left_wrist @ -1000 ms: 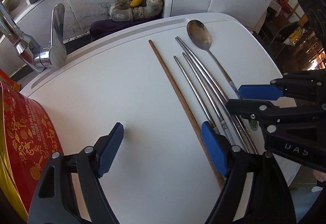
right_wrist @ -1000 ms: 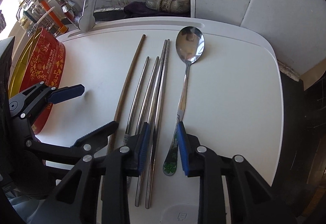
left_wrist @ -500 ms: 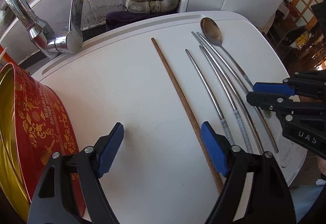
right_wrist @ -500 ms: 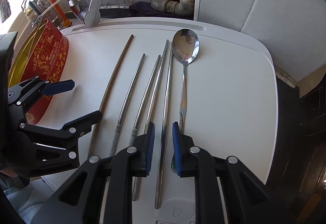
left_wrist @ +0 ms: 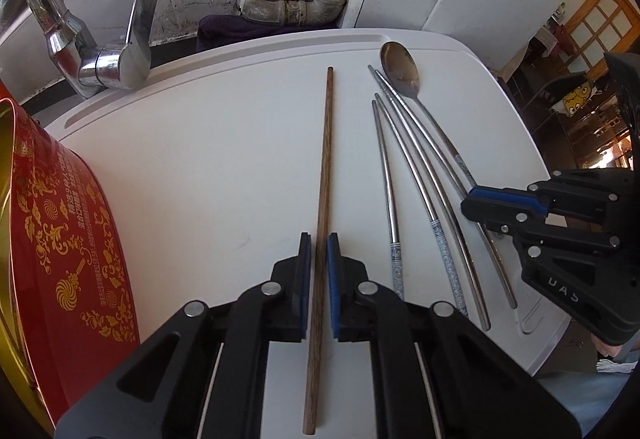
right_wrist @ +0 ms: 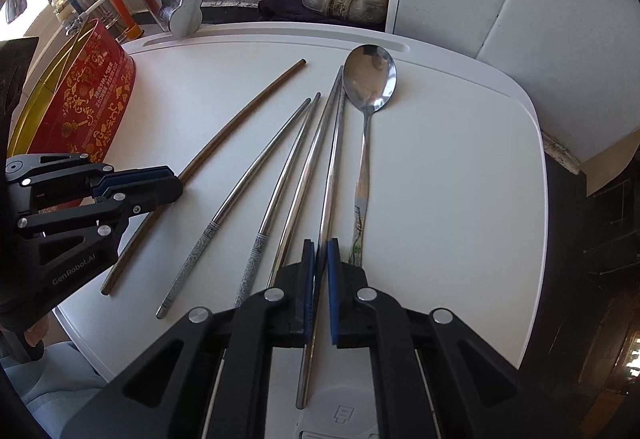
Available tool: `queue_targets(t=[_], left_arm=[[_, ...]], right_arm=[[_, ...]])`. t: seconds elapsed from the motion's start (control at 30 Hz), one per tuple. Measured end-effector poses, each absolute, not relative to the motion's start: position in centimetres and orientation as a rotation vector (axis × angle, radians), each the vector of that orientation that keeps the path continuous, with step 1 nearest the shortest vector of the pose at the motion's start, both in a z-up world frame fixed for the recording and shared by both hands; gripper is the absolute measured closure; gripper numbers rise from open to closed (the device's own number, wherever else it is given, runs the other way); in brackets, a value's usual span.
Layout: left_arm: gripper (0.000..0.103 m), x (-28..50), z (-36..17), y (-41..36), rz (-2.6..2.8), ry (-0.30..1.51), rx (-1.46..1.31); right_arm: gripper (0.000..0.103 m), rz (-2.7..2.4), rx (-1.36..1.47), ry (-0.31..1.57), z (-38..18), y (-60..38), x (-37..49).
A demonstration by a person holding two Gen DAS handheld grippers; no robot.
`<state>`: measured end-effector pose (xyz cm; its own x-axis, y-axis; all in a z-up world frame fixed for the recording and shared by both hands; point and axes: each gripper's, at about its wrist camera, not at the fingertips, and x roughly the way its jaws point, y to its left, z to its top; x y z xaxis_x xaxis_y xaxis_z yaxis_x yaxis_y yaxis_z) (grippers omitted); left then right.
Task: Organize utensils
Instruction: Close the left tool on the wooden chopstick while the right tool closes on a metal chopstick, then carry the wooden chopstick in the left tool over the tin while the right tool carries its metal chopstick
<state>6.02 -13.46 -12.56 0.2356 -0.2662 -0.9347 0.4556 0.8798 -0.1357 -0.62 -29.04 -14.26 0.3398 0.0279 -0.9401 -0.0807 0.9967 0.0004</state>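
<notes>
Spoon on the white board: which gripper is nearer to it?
Right. The right gripper grips a metal chopstick beside the spoon; the left gripper clamps the wooden chopstick farther away.

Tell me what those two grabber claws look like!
Both are chunky black plastic claws with round silver rivets and blue rubber pads inside the fingers. The left gripper shows white lettering reading GenRobot.AI on its side in the other camera's view. The right gripper carries pale raised letters that look like DAS.

Red tin (left_wrist: 60,223) with gold ornaments; brown chopstick (left_wrist: 324,159); white board (left_wrist: 200,167).
</notes>
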Motion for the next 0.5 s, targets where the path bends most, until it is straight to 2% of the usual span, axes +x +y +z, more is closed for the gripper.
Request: queue_targets(t=[0.27, 0.5], left_arm=[[0.098, 6.2, -12.6, -12.7, -0.476, 1.240, 0.136], [0.098, 5.7, -10.0, -11.3, -0.487, 1.179, 0.084]], right_arm=[[0.097, 0.065, -0.018, 1.207, -13.7, -29.2, -1.0], [0.097, 0.067, -0.005, 1.145, -10.8, -29.2, -2.2]])
